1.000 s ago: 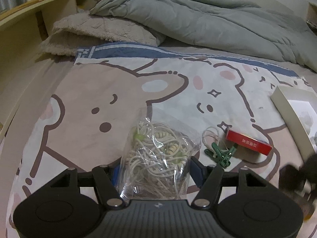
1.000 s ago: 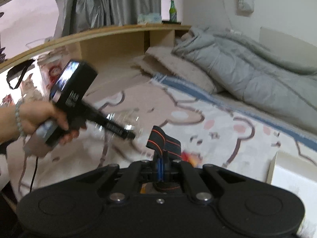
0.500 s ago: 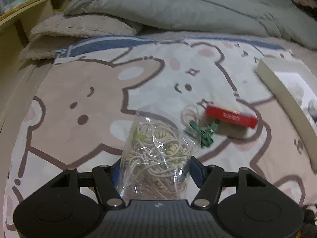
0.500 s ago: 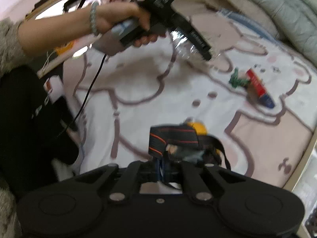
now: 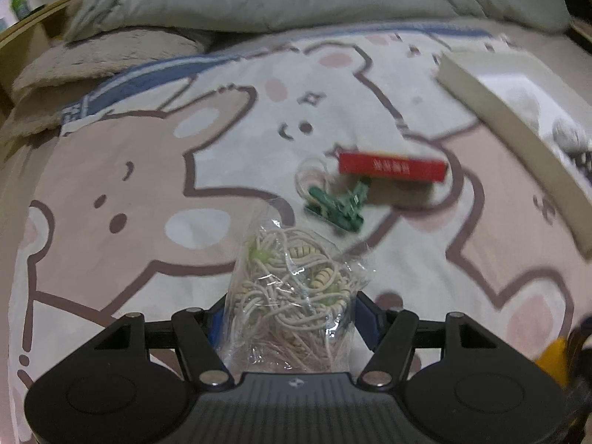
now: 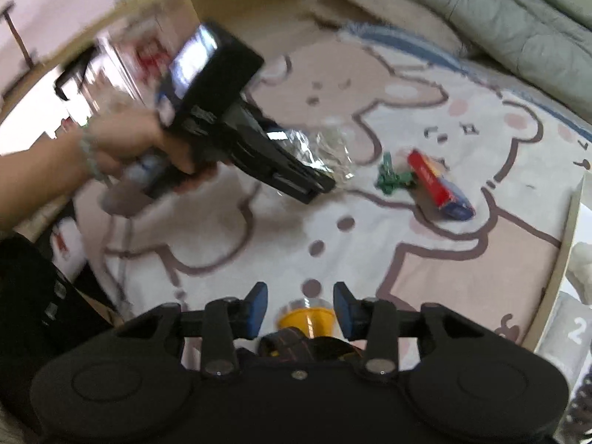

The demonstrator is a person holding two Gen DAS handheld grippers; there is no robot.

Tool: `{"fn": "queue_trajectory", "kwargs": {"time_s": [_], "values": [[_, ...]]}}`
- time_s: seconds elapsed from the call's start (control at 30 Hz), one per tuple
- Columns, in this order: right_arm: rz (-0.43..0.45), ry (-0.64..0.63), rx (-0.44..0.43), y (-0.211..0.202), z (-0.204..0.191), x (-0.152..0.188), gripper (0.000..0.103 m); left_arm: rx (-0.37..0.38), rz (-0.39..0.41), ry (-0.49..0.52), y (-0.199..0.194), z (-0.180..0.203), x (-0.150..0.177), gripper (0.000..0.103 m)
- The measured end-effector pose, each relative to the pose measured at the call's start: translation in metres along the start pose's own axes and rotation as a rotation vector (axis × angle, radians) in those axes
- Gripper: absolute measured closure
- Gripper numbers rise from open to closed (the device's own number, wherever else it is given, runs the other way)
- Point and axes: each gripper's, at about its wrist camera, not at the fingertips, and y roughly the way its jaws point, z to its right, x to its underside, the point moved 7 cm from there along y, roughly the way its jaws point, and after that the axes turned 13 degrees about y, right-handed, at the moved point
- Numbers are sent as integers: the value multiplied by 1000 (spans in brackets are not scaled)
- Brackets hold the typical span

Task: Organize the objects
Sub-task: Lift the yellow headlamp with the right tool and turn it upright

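Now left tongs (image 5: pixel 292 307) clamp the cable bag (image 5: pixel 296 296), right tongs (image 6: pixel 299 309) are opening around the headlamp (image 6: pixel 307 323).

Smeared by motion in the right wrist view: black left gripper (image 6: pixel 321 186) and the hand (image 6: pixel 148 155) around it, with the crinkled clear plastic bag (image 6: pixel 329 148) half hidden behind its fingers. Cut off under the right gripper (image 6: pixel 300 309): yellow cylindrical headlamp (image 6: pixel 307 320) and its black orange-striped strap (image 6: pixel 292 346). Unreadable: white lettering on the red rectangular box (image 5: pixel 392 166). Cropped at the right edge of the left wrist view: cream cardboard tray (image 5: pixel 518 148), contents blurred. Tangled beyond telling apart: beige cords inside the bag.
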Motion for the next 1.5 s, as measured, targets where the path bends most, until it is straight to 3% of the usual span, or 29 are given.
{"fn": "queue_trajectory", "kwargs": {"time_s": [0.17,0.33,0.57,0.83,0.97,1.1,1.5], "values": [[-194,10,29,38,8,10,62,26,-52,62,11,11,12,37],[-284,-26,56,60,8,22,67,36,-60,109,15,13,12,33],[-325,-137,109,74,-4,25,66,54,-86,161,31,15,14,28],[-313,-222,171,86,-16,34,59,73,-80,119,29,13,16,32],[-291,-260,200,89,-23,37,59,64,-73,109,22,13,15,34],[-227,-168,183,80,-16,28,60,61,-41,66,11,10,11,35],[159,51,188,34,5,-8,60,-7,102,-85,-28,-5,-11,35]]}}
